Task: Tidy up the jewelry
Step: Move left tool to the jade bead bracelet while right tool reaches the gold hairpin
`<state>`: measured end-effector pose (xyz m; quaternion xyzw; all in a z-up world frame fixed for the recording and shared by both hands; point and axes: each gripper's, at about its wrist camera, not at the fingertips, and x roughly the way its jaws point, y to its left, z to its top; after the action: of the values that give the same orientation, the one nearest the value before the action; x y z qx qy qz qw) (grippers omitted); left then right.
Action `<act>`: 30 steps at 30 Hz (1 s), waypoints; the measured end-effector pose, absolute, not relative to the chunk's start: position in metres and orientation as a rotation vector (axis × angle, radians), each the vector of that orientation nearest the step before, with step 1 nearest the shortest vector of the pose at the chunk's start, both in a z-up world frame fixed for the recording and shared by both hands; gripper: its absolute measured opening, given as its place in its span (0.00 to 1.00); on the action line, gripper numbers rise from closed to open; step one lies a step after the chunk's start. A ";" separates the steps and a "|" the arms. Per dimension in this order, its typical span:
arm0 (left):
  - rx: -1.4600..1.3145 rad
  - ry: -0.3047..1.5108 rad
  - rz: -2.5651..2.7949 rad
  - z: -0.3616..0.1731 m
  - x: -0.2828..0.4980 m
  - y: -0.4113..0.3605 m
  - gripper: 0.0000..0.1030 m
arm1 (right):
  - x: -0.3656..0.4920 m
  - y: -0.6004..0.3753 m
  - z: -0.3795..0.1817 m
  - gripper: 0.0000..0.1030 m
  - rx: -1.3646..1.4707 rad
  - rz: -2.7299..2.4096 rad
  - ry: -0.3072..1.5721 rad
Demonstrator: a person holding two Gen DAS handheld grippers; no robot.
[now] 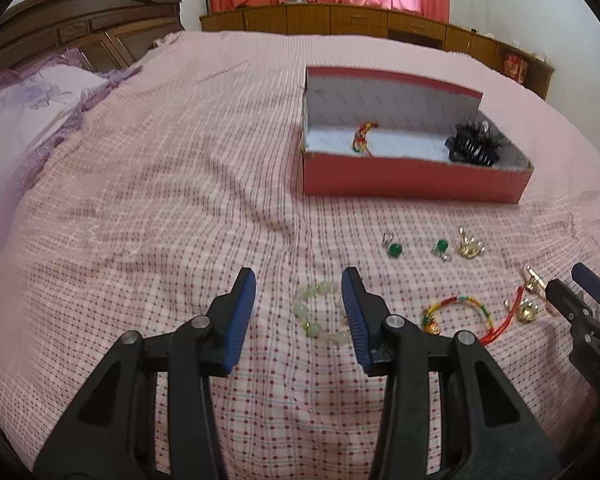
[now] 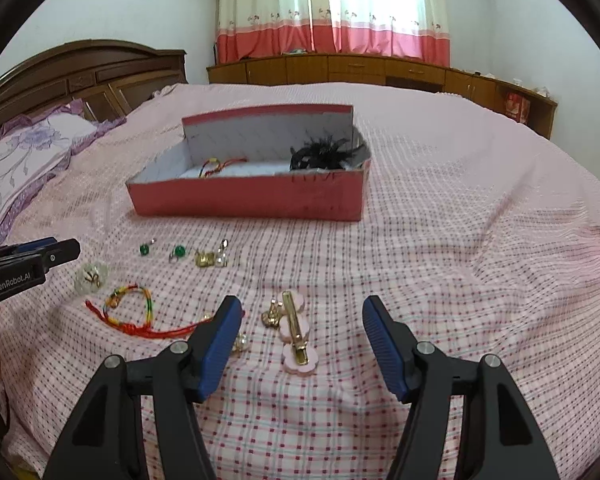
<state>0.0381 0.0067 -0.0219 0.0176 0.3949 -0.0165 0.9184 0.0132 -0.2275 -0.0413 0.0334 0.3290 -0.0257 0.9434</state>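
On the pink checked bed [image 1: 180, 184] lie two green earrings [image 1: 394, 249], one pale bead bracelet [image 1: 320, 312], one braided cord bracelet [image 2: 134, 300] and one gold hair clip [image 2: 296, 334]. One red box [image 2: 252, 200] holds another cord bracelet [image 1: 363, 139] and a black feathery clip [image 1: 474, 142]. Small gold pieces [image 2: 210, 258] are hard to make out. Left tool [image 1: 299, 282] and right tool [image 2: 302, 312] hang open, empty.

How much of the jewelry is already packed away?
Done: a braided cord bracelet and black feathered clip lie inside the red box. In hand: nothing; the left gripper frames the pale bead bracelet, the right gripper the gold hair clip. Left: green earrings, everything else.
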 end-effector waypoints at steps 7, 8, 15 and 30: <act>0.008 0.860 -0.043 -0.035 0.041 0.014 0.35 | 0.031 -0.233 -0.057 0.39 0.100 -0.056 0.759; 0.009 0.857 -0.047 -0.035 0.041 0.015 0.35 | 0.032 -0.234 -0.058 0.36 0.104 -0.055 0.767; 0.012 0.875 -0.076 -0.039 0.044 0.012 0.35 | 0.032 -0.235 -0.061 0.20 0.109 -0.034 0.765; 0.008 0.888 -0.158 -0.035 0.037 0.004 0.33 | 0.011 -0.241 -0.027 0.20 0.153 -0.002 0.648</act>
<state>0.0372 0.0045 -0.0348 0.0040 0.4289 -0.0765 0.9001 0.0109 -0.2409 -0.0271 0.0750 0.3180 -0.0011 0.9451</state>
